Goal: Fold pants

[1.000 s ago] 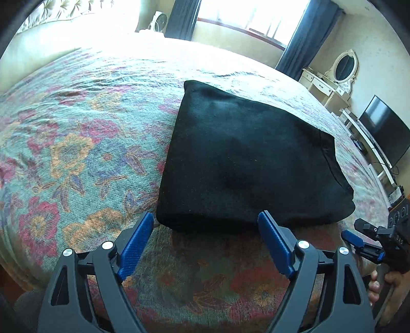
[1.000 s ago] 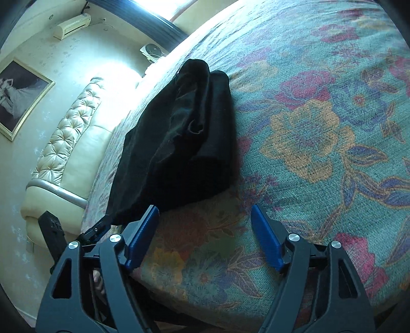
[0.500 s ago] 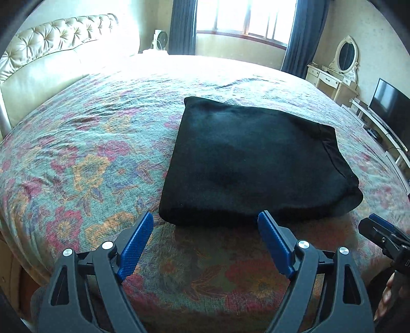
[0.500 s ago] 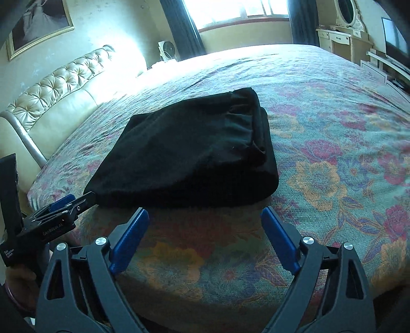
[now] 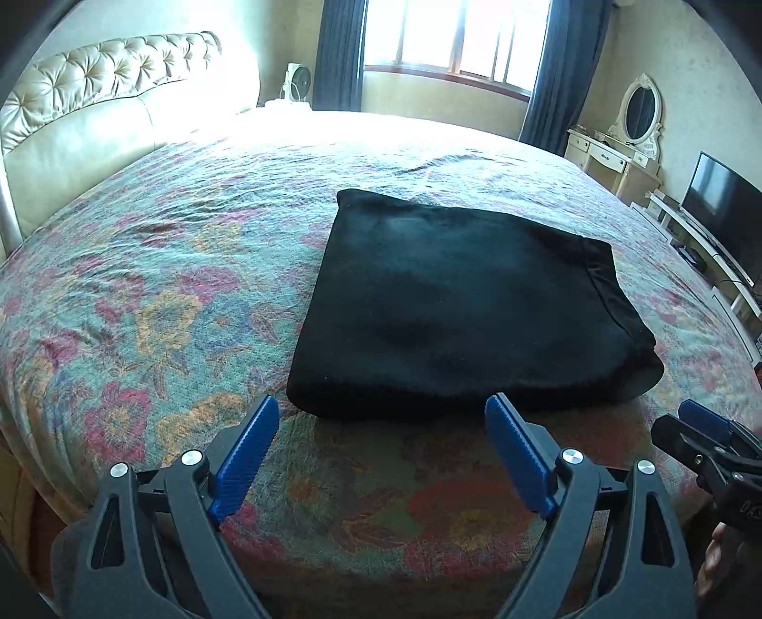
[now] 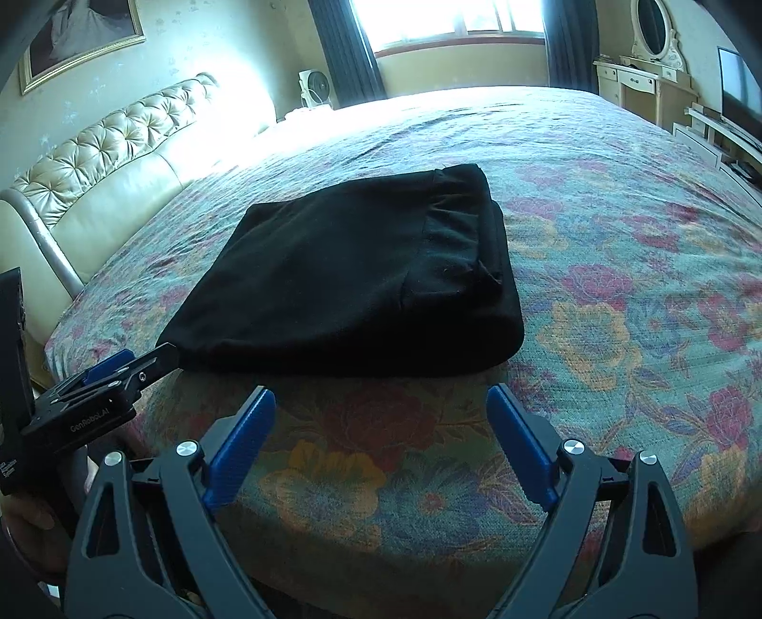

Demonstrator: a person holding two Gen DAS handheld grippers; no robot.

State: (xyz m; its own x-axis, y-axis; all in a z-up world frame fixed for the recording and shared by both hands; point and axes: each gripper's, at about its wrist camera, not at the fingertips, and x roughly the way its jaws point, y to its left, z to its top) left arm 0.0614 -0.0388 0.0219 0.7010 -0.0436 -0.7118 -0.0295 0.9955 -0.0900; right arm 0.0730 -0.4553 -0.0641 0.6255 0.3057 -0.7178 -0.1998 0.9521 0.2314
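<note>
One legible marking is noted: "GenRoboAI" is printed on the body of the left gripper [image 6: 102,381] where it enters the right wrist view at the lower left. Smaller lettering on the black block beside it cannot be read.

The working surface is a large bed [image 5: 157,295] covered by a floral spread in teal, pink and orange, lightly wrinkled toward the far side. A cream tufted headboard [image 5: 95,104] is seen at the left. A bright window [image 5: 452,38] flanked by dark curtains lies beyond the bed, with a small white fan [image 5: 297,85] near it. A white dressing table with an oval mirror [image 5: 640,112] and a dark television [image 5: 724,209] stand along the right wall. A framed picture [image 6: 76,33] hangs above the headboard.

The black pants [image 5: 457,309] are folded into a compact, roughly square bundle — layered edges and a seam are visible at the right end. They lie flat on the spread near the bed's front edge, just ahead of both tools.

The left gripper's jaws have just been opening further and stand wide, nothing between them. The right gripper [image 6: 381,443] has also just been opened — empty, clear of the pants.
</note>
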